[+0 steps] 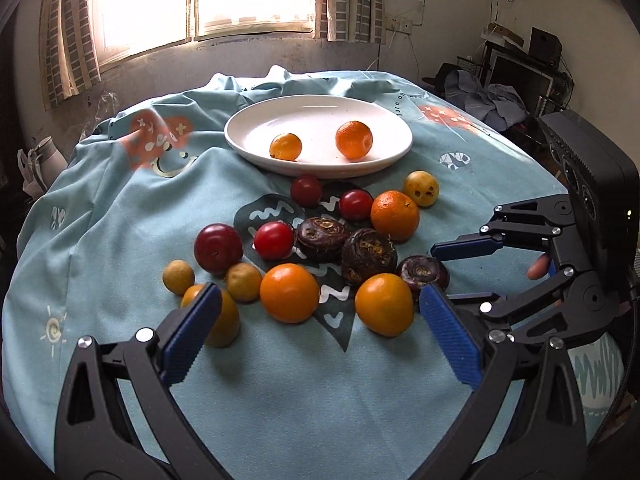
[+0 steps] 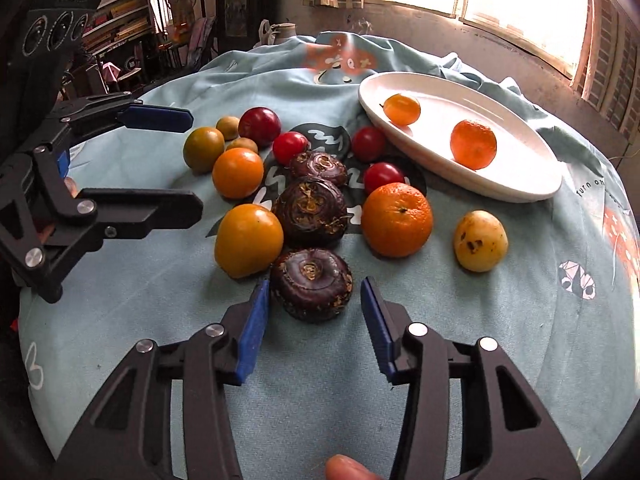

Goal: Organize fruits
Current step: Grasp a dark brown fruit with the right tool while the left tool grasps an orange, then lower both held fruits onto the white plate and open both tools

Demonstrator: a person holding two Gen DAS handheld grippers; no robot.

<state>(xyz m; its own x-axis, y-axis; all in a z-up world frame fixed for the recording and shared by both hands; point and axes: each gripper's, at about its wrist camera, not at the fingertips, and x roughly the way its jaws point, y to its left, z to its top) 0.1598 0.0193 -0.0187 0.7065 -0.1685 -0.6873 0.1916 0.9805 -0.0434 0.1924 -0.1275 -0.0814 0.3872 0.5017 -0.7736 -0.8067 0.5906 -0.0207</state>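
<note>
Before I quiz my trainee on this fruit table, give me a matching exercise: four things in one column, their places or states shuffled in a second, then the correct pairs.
Things:
1. white plate
2. dark water chestnut nearest the right gripper
3. spotted yellow fruit
4. left gripper

Places or states:
A. alone on the cloth, nearer the plate's side of the pile
B. open, just short of two orange fruits
C. holds two orange fruits
D. lies just ahead of open blue fingers

Pairs: 1-C, 2-D, 3-A, 4-B
</note>
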